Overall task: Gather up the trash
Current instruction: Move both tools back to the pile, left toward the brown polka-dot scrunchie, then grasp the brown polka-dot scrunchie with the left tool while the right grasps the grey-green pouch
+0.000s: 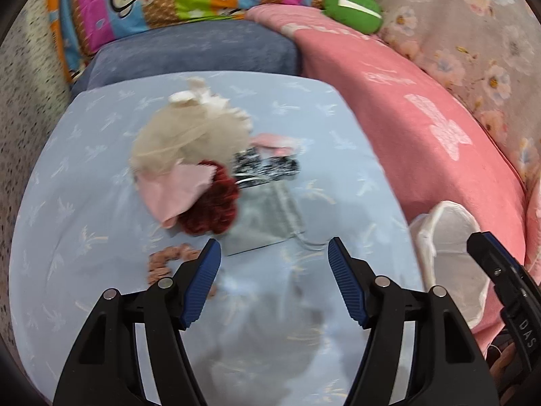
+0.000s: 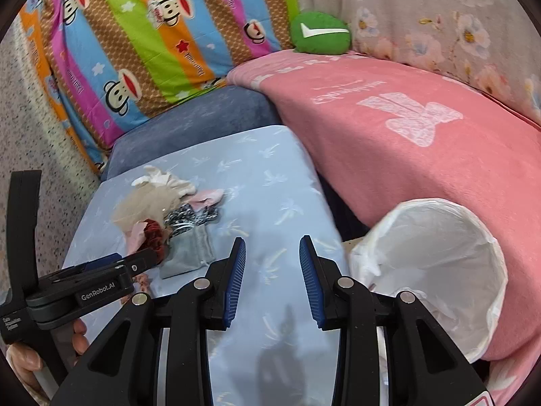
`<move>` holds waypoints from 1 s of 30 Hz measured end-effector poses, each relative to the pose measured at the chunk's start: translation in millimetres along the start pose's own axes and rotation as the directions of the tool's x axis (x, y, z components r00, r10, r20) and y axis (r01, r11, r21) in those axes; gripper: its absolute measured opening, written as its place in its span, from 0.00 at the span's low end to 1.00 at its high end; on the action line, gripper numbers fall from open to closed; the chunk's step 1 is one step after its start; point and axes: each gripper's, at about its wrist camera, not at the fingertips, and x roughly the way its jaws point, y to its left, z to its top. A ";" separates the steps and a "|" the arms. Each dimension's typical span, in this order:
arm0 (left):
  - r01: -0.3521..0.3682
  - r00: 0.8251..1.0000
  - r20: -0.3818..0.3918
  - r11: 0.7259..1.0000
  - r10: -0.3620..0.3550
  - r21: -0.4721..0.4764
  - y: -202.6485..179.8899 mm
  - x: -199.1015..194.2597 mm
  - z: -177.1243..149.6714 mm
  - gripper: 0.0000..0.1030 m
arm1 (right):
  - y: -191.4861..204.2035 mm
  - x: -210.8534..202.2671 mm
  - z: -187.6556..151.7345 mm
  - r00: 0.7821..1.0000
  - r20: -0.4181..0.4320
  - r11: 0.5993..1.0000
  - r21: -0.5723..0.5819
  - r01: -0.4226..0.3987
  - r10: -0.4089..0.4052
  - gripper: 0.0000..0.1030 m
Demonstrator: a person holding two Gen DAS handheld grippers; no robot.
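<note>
Left wrist view, items from left to right. Speckled floor (image 1: 23, 108) at the far left edge. Pale blue tabletop (image 1: 84, 209) with a white leaf print, filling the centre. Small brown crumbly scrap (image 1: 169, 257) just beside the tip of the left finger. Pile of trash (image 1: 199, 169) on the tabletop, ahead of the left claw (image 1: 274, 257): cream mesh puff (image 1: 189, 138) at the back, pale pink tissue (image 1: 175, 193) lying over a dark red scrunched piece (image 1: 213, 209), black-and-white patterned wrapper (image 1: 267, 165) to the right, grey pouch (image 1: 267, 216) nearest the claw. Left claw spread wide with nothing between its fingers, above the bare tabletop, near the pouch but apart from it. Pink blanket (image 1: 422, 128) on the right. White-lined trash bin (image 1: 449, 257) at the tabletop's right edge, mouth tipped toward the camera. Right claw seen only in part at the far right, over the bin.

Right wrist view, left to right. Striped monkey-print quilt (image 2: 135, 40) at the upper left. Left claw (image 2: 148, 257) entering from the left, its tip close to the red piece and the pouch. Same trash pile (image 2: 172, 216) on the tabletop (image 2: 270, 176). Right claw (image 2: 272, 253) spread, holding nothing, above bare cloth. Green cushion (image 2: 321, 34) behind. Trash bin (image 2: 439, 264) to the right, against the pink blanket (image 2: 422, 135).
</note>
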 end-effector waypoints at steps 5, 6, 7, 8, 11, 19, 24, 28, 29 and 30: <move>-0.045 0.999 -0.015 0.999 0.045 -0.028 31.8 4.8 -7.1 0.61 | 26.9 18.4 -0.1 0.999 -0.026 0.999 -0.031 -0.022 0.021 0.33; -0.053 0.998 -0.021 0.998 0.052 -0.037 39.1 6.4 -8.9 0.61 | 31.9 23.2 -0.8 0.999 -0.033 0.999 -0.034 -0.028 0.027 0.35; -0.060 0.998 -0.029 0.997 0.059 -0.047 46.5 8.2 -10.7 0.61 | 35.9 26.9 -1.5 0.999 -0.039 0.999 -0.035 -0.033 0.032 0.36; -0.065 0.997 -0.037 0.996 0.063 -0.057 54.1 9.9 -12.4 0.61 | 40.2 31.1 -2.1 0.998 -0.046 0.999 -0.037 -0.039 0.037 0.37; -0.083 0.995 -0.058 0.993 0.078 -0.079 72.3 13.9 -17.9 0.61 | 53.1 47.4 -3.8 0.996 -0.075 0.998 -0.042 -0.053 0.050 0.37; -0.088 0.991 -0.113 0.986 0.072 -0.139 108.2 26.9 -29.3 0.61 | 77.2 101.6 -7.8 0.984 -0.171 0.997 -0.038 -0.064 0.057 0.37; -0.066 0.990 -0.135 0.987 0.047 -0.144 113.4 34.5 -33.3 0.59 | 87.3 127.9 -11.4 0.977 -0.207 0.997 -0.052 -0.056 0.044 0.37; -0.031 0.988 -0.155 0.989 0.008 -0.143 110.9 42.0 -34.6 0.52 | 94.1 145.3 -14.6 0.971 -0.235 0.997 -0.056 -0.054 0.040 0.37; -0.028 0.988 -0.157 0.990 0.006 -0.139 110.8 44.0 -34.9 0.51 | 95.1 149.1 -15.2 0.970 -0.242 0.997 -0.057 -0.054 0.039 0.37; -0.032 0.988 -0.152 0.991 0.012 -0.132 109.7 43.6 -34.6 0.51 | 95.7 153.1 -16.5 0.968 -0.250 0.997 -0.057 -0.054 0.038 0.37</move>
